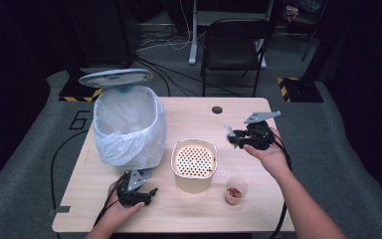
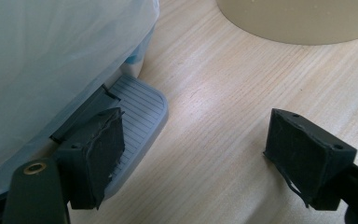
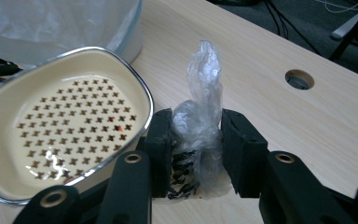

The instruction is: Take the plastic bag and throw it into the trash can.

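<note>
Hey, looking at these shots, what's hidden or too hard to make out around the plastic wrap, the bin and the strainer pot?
- Right gripper view: the lower part of the crumpled plastic wrap is hidden between the right gripper fingers.
- High view: the wrap is too small to read.
- Left gripper view: the bin is cut off by the edges; its bag covers the body, one finger overlaps the pedal.
- High view: the red bits in the small cup are too small to identify.

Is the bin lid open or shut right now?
Open: the lid stands raised behind the bin, whose white liner mouth is exposed.

A lab — taped stand bases (image 1: 298, 88), floor cables (image 1: 166, 42), folding chair (image 1: 234, 47).
</note>
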`<state>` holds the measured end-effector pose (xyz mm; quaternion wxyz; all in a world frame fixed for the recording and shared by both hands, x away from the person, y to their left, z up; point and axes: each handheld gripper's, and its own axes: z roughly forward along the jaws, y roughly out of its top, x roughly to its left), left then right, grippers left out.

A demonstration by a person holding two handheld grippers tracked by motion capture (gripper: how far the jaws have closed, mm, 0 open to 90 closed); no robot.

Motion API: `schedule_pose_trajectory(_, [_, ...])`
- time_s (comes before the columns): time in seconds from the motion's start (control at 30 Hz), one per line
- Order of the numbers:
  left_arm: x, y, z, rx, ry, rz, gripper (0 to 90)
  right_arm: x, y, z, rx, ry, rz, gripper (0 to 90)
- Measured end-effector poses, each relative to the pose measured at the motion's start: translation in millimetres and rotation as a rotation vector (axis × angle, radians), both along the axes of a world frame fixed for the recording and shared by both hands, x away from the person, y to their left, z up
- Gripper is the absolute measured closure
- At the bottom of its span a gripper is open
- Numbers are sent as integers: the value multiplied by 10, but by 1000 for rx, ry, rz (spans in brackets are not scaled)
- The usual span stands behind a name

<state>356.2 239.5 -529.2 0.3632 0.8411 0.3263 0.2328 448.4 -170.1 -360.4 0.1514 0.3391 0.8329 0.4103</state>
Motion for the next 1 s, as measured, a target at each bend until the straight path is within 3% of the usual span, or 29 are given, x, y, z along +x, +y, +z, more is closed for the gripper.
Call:
schedule_pose_trajectory(0.47, [-1, -1, 0, 0, 0, 2, 192, -140, 236, 374, 18, -43, 68, 645])
schedule_pose_trajectory(0.83, [0, 0, 0, 0, 0, 0, 192, -183, 402, 591, 34, -45, 88, 646])
schedule_pose_trajectory(1.0, [1, 2, 2, 0, 3, -3, 192, -211, 587, 711, 48, -58, 128, 646])
